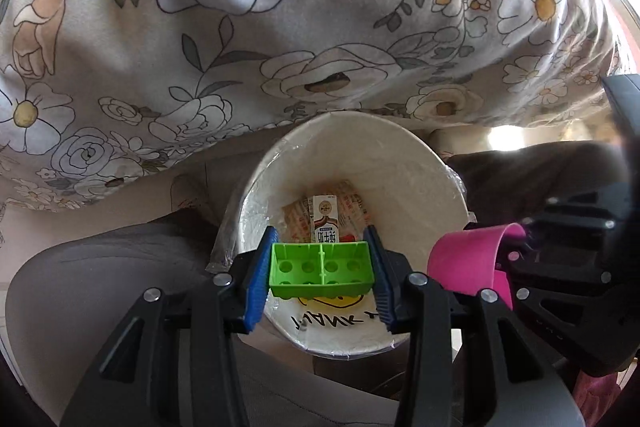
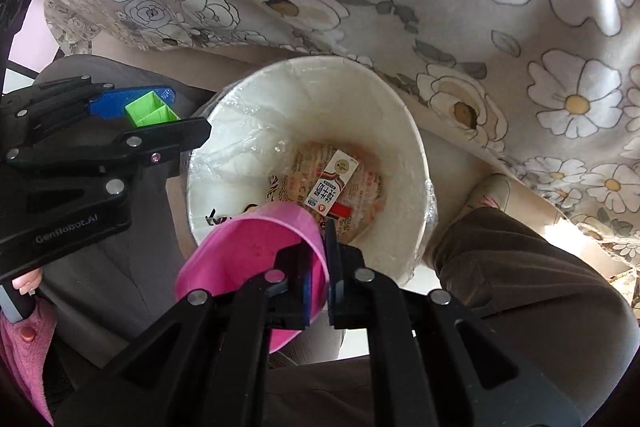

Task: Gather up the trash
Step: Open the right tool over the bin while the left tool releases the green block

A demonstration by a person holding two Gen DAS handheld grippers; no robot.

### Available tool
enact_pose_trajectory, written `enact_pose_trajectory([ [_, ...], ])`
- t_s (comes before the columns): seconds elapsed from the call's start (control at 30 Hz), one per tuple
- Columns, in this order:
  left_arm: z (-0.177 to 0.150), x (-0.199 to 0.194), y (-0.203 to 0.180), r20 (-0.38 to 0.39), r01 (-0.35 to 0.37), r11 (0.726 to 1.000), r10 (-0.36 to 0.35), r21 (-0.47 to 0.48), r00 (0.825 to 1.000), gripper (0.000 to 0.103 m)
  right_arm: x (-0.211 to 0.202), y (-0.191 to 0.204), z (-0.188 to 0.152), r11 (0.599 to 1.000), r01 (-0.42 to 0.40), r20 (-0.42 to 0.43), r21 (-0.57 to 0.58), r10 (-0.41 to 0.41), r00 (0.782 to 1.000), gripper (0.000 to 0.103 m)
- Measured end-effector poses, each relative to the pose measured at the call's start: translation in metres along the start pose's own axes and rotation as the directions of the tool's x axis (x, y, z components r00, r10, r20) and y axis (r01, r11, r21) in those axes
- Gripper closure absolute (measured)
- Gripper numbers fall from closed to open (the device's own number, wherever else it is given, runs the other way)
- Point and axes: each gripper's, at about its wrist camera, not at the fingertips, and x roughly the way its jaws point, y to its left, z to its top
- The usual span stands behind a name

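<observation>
Both grippers point down over a white bin [image 1: 352, 163] lined with clear plastic, which fills the middle of each wrist view. The left gripper [image 1: 320, 267] sits at the lower centre of its own view, its blue-padded fingers [image 1: 258, 283] clamped on the two short ends of a green plastic tray [image 1: 320, 269], held above the near rim of the bin. In the right wrist view the same gripper enters from the left edge, its tip reaching just to the bin's rim. The right gripper [image 2: 320, 267] rises from the bottom of its view, fingers pinched on the wall of a pink cup [image 2: 256, 251], one finger inside it and one outside; the cup tilts over the bin's near rim.

A floral cloth [image 1: 280, 27] hangs across the top of both views, close behind the bin's far edge. At the bottom of the bin lie a small milk carton [image 2: 332, 183] and a printed wrapper [image 2: 372, 183] beneath it, well below both grippers.
</observation>
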Motion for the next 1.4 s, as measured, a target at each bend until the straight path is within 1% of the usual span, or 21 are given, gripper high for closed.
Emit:
enact_pose_trajectory([
  [0.1, 0.004, 0.017, 0.001, -0.042, 0.012, 1.000, -0.012, -0.016, 0.999, 0.057, 0.017, -0.003, 0.004, 1.000, -0.006, -0.036, 0.018, 0.007, 0.999, 0.096],
  [0.23, 0.008, 0.035, 0.002, -0.077, 0.023, 0.999, -0.025, -0.022, 0.997, 0.057, 0.038, -0.010, 0.008, 0.998, -0.023, -0.079, 0.051, 0.027, 0.996, 0.096],
  [0.4, 0.013, 0.059, 0.000, -0.119, 0.045, 0.998, -0.049, -0.036, 0.992, 0.057, 0.060, -0.018, 0.016, 0.993, -0.059, -0.135, 0.107, 0.074, 0.988, 0.096],
  [0.47, 0.014, 0.067, 0.002, -0.130, 0.049, 0.998, -0.054, -0.042, 0.990, 0.057, 0.068, -0.019, 0.020, 0.995, -0.026, -0.133, 0.091, 0.038, 0.990, 0.096],
  [0.57, 0.016, 0.079, 0.004, -0.150, 0.034, 0.998, -0.042, -0.052, 0.988, 0.057, 0.079, -0.023, 0.023, 0.996, 0.018, -0.137, 0.083, -0.007, 0.991, 0.096],
  [0.6, 0.016, 0.083, 0.008, -0.159, 0.032, 0.998, -0.042, -0.062, 0.986, 0.057, 0.083, -0.025, 0.023, 0.996, 0.025, -0.138, 0.091, -0.012, 0.990, 0.096],
  [0.67, 0.017, 0.090, 0.011, -0.179, 0.049, 0.995, -0.064, -0.087, 0.982, 0.057, 0.089, -0.030, 0.024, 0.994, 0.010, -0.144, 0.110, 0.006, 0.990, 0.096],
  [0.73, 0.018, 0.095, 0.013, -0.190, 0.054, 0.994, -0.072, -0.099, 0.979, 0.057, 0.094, -0.033, 0.024, 0.994, 0.026, -0.155, 0.111, -0.009, 0.988, 0.096],
  [0.83, 0.018, 0.100, 0.012, -0.201, 0.043, 0.994, -0.062, -0.098, 0.978, 0.057, 0.101, -0.035, 0.025, 0.993, 0.049, -0.172, 0.111, -0.029, 0.985, 0.096],
  [1.13, 0.020, 0.110, 0.010, -0.234, 0.037, 0.993, -0.062, -0.112, 0.970, 0.057, 0.117, -0.033, 0.026, 0.991, 0.107, -0.202, 0.085, -0.088, 0.975, 0.096],
  [1.2, 0.019, 0.112, 0.012, -0.237, 0.032, 0.992, -0.060, -0.123, 0.970, 0.057, 0.118, -0.034, 0.026, 0.991, 0.109, -0.201, 0.084, -0.090, 0.975, 0.096],
  [1.23, 0.019, 0.113, 0.012, -0.238, 0.031, 0.991, -0.061, -0.128, 0.969, 0.057, 0.118, -0.034, 0.027, 0.990, 0.114, -0.201, 0.083, -0.095, 0.975, 0.093],
  [1.33, 0.018, 0.114, 0.011, -0.237, 0.022, 0.992, -0.051, -0.122, 0.970, 0.056, 0.117, -0.035, 0.027, 0.989, 0.121, -0.194, 0.086, -0.102, 0.976, 0.093],
  [1.37, 0.018, 0.114, 0.009, -0.236, 0.021, 0.993, -0.047, -0.115, 0.971, 0.056, 0.116, -0.035, 0.027, 0.989, 0.119, -0.191, 0.086, -0.101, 0.976, 0.093],
  [1.4, 0.018, 0.113, 0.008, -0.236, 0.013, 0.994, -0.038, -0.107, 0.971, 0.051, 0.117, -0.035, 0.027, 0.989, 0.119, -0.191, 0.086, -0.101, 0.976, 0.093],
])
